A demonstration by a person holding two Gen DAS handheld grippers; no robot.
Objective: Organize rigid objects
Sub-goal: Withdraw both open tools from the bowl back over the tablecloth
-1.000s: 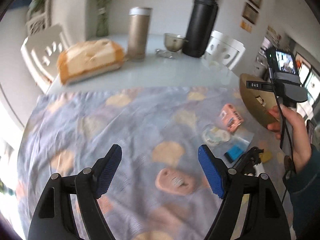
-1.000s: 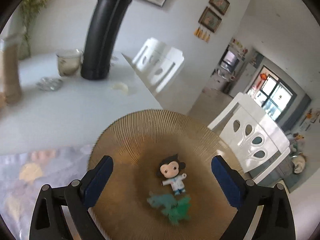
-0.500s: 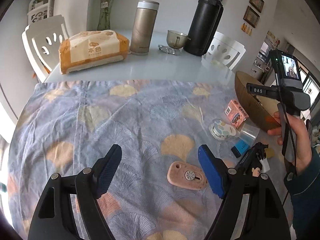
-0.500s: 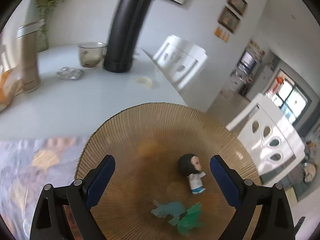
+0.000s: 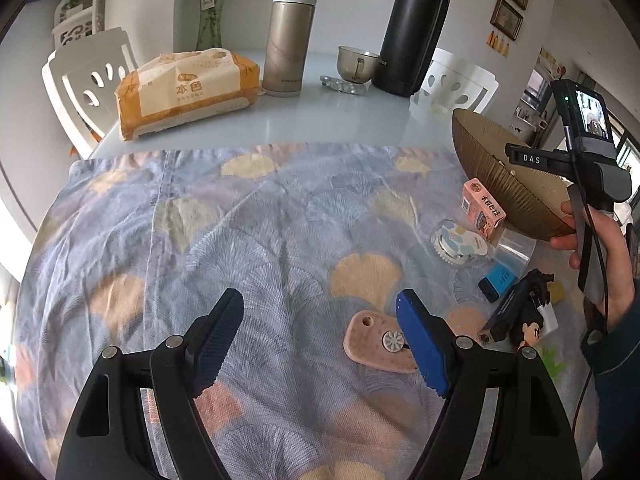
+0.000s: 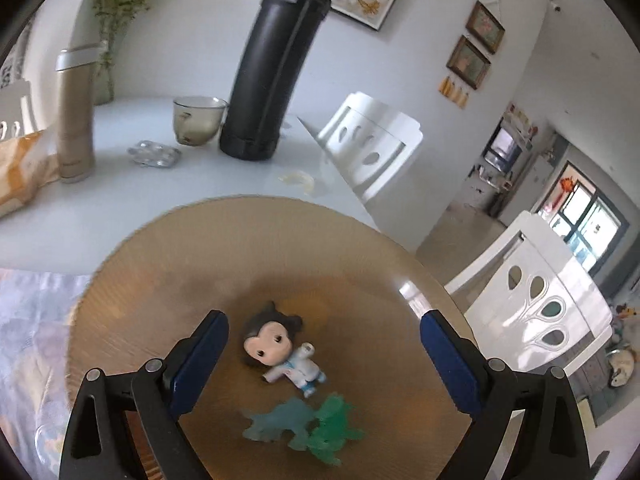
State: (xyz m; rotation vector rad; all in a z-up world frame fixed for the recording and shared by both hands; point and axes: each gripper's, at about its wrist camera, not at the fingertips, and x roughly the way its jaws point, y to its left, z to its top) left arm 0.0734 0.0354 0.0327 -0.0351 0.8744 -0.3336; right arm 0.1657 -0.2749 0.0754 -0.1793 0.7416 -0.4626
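Both tongs gape wide, gripping nothing: left tongs [image 5: 320,336] at lower centre over the bench [image 5: 280,128], right tongs [image 6: 324,360] above the brown bowl [image 6: 168,280]. Inside lie a figurine [image 6: 280,354] and green toys [image 6: 308,432]; the figurine has slid left since earlier. Only the left view shows the pink box [image 5: 482,208].

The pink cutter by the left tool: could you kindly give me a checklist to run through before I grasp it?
1. Left tool open: ok.
2. Pink cutter centred between its fingers: not ok, it lies off to the right.
3. Cutter lying flat on the cloth: ok.
4. Blade retracted: cannot tell.
5. Room in the bowl beside the figurine and green toys: ok.
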